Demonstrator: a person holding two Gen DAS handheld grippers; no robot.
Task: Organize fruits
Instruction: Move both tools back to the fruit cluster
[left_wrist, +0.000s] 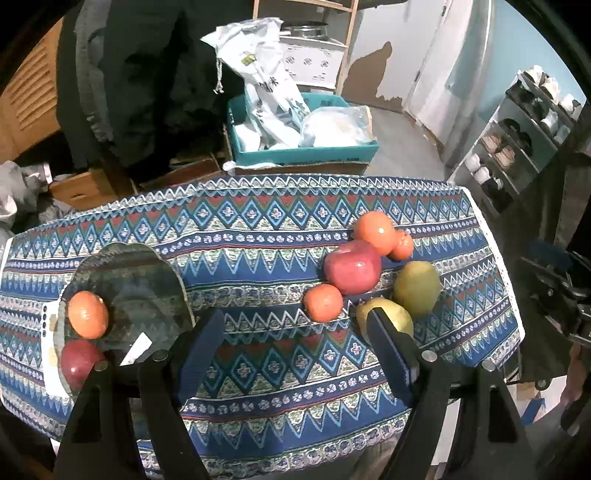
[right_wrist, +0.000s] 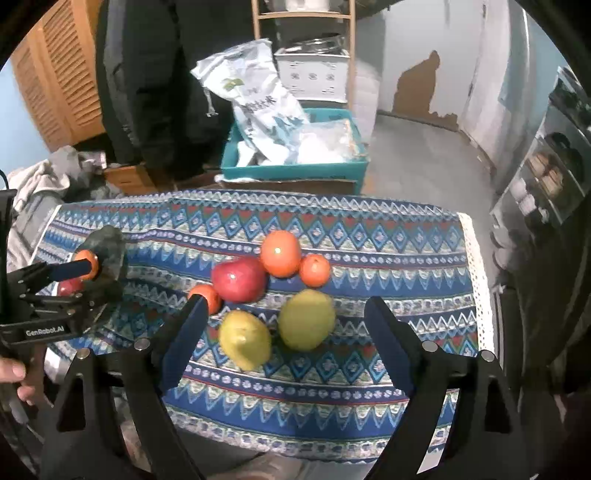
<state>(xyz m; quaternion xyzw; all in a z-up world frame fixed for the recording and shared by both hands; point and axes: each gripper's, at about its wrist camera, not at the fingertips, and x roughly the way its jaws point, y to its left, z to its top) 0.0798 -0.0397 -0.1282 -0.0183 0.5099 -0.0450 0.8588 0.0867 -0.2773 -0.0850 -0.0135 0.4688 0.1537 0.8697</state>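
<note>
Hovering spread and empty, the right gripper has the near pear just beyond its fingers; the left gripper, also spread, sits nearer the plate.

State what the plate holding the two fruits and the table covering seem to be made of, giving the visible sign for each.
Plate: probably glass, glossy and see-through, since reflections show and the pattern is dimly visible through it. Table covering: seems woven or printed fabric, matte, draping over the edges with a lacy white trim.
</note>
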